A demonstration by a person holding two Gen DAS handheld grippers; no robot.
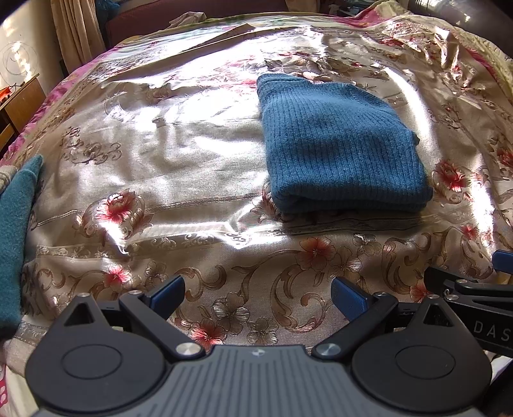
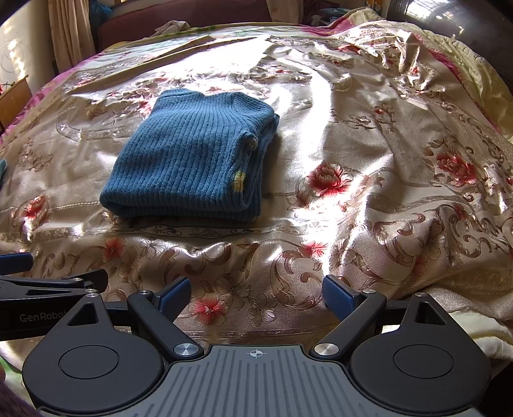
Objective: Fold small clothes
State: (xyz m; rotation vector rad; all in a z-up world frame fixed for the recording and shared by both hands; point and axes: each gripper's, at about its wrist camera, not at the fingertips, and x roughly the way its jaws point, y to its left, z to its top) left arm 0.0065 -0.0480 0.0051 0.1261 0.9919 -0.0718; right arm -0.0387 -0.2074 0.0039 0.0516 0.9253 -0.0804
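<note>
A blue ribbed knit garment (image 1: 340, 144) lies folded into a neat rectangle on the floral satin bedspread (image 1: 179, 154). In the right wrist view the same folded knit (image 2: 189, 160) sits left of centre, with small yellow spots along its right edge. My left gripper (image 1: 258, 293) stands open near the front of the bed, well short of the knit, with nothing between its blue pads. My right gripper (image 2: 255, 290) is also open and holds nothing, beside the left one. Each gripper's side shows at the edge of the other's view.
A second teal cloth (image 1: 16, 231) lies at the far left edge of the bed. A wooden cabinet (image 1: 22, 99) and a curtain (image 1: 77, 29) stand left of the bed. Rumpled bedding (image 2: 400, 54) piles at the back right.
</note>
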